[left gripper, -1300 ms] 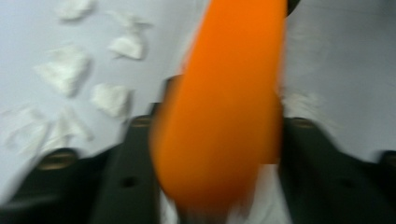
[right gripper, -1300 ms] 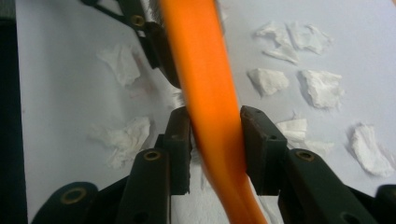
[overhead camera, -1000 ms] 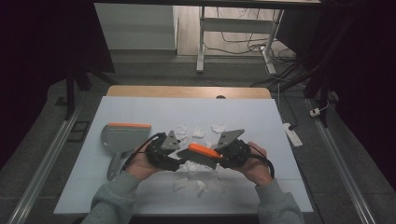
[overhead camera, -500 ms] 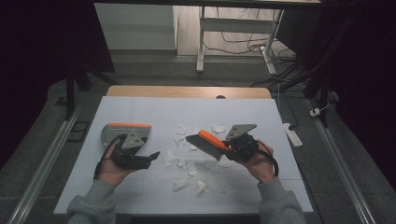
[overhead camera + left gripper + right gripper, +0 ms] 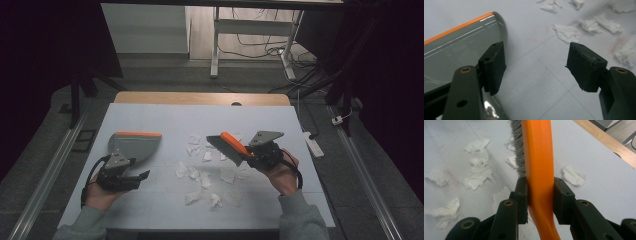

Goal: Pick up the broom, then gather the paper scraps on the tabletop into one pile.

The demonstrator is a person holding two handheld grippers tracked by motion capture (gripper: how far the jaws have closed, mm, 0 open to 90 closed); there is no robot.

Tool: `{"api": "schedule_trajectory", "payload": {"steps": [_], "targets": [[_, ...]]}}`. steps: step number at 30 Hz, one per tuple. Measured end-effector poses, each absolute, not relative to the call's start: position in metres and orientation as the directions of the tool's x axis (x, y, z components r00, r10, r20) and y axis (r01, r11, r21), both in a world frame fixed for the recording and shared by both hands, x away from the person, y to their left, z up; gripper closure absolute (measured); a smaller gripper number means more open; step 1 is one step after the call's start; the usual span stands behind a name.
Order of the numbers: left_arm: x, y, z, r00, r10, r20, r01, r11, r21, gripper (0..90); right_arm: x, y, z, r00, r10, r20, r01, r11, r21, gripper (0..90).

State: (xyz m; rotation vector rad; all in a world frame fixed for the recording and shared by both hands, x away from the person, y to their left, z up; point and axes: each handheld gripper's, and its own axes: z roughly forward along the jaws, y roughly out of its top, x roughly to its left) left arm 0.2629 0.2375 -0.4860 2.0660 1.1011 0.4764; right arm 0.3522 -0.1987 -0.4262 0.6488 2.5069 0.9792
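1. Gripping brush (image 5: pixel 231 146): right claw (image 5: pixel 540 195) clamped on its orange handle, above the paper scraps (image 5: pixel 200 177).
2. Left claw (image 5: pixel 536 67): jaws apart, empty, beside dustpan (image 5: pixel 134 145), left of scraps, on worktop (image 5: pixel 165 117).

In the left gripper view the dustpan (image 5: pixel 456 47) runs off the left edge, and one jaw of the left tongs (image 5: pixel 535 67) covers part of its rim. In the right gripper view the brush (image 5: pixel 537 157) is cut off at the top, its handle end hidden below the right tongs (image 5: pixel 540 197).
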Motion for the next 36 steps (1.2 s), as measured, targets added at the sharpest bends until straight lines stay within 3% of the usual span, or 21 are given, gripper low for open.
{"api": "schedule_trajectory", "payload": {"steps": [21, 36], "targets": [[0.268, 0.234, -0.493, 0.573, 0.820, -0.009, 0.550, -0.376, 0.746, 30.8, 0.373, -0.214, -0.415, -0.763, 0.625, -0.168, 0.328, 0.598, 0.732, 68.4], [0.270, 0.243, -0.500, 0.567, 0.823, -0.037, 0.570, -0.359, 0.739, 30.5, 0.463, -0.198, -0.422, -0.705, 0.666, -0.245, 0.476, 0.700, 0.533, 68.4]]}}
